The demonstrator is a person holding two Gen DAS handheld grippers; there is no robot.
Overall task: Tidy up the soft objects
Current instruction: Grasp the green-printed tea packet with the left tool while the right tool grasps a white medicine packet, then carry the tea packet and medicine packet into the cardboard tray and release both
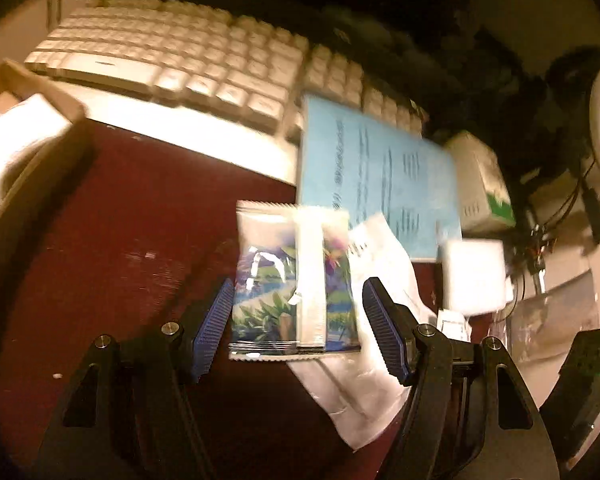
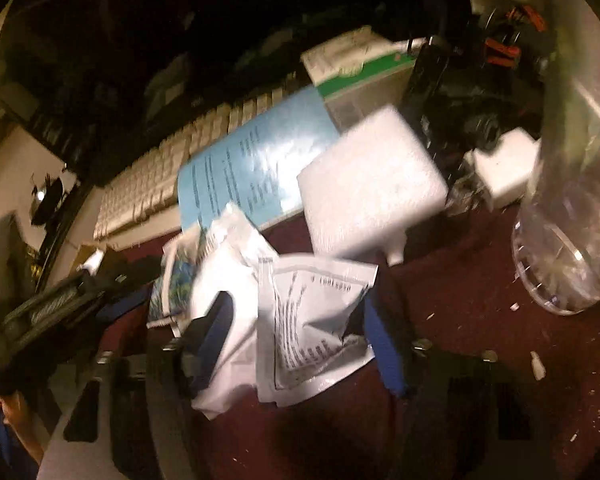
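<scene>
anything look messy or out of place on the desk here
Yes. A blue sheet lies askew with its top edge over the keyboard. White pouches are crumpled and heaped over each other beside a flowery packet, and pale crumbs are scattered on the red mat.

Blurred, unreadable print on blue sheet (image 1: 376,176) and white pouch (image 2: 312,320).
</scene>
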